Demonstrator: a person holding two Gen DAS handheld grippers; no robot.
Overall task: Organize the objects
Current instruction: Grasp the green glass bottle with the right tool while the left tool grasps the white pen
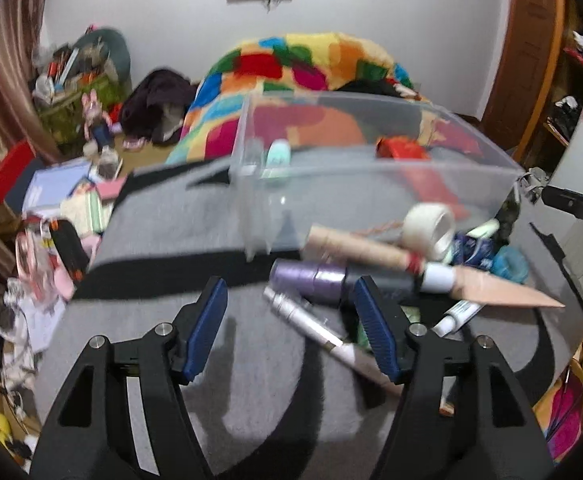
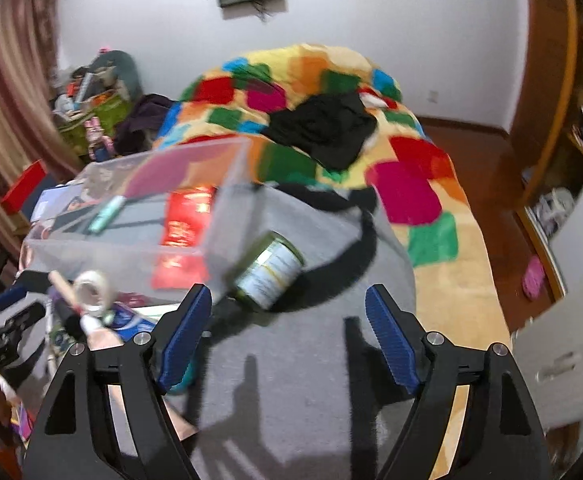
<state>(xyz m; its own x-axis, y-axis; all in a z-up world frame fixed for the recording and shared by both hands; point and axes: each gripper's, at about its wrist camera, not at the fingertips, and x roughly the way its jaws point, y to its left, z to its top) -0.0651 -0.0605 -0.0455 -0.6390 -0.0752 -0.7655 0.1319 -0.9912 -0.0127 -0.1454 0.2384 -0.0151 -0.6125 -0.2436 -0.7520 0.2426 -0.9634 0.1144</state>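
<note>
Both your claws, left (image 1: 289,304) and right (image 2: 287,312), are spread wide with nothing in them, bin (image 1: 371,168) straight ahead, so reaching into that pile just right of the left one could knock the tape (image 1: 431,228) off.

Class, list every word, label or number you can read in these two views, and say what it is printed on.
None can be read.
Can label: print too blurred.
White tube: dark lettering, too small.
Red packet in the clear bin: gold marks, blurred.
Blue packet: white marks, unreadable.
</note>
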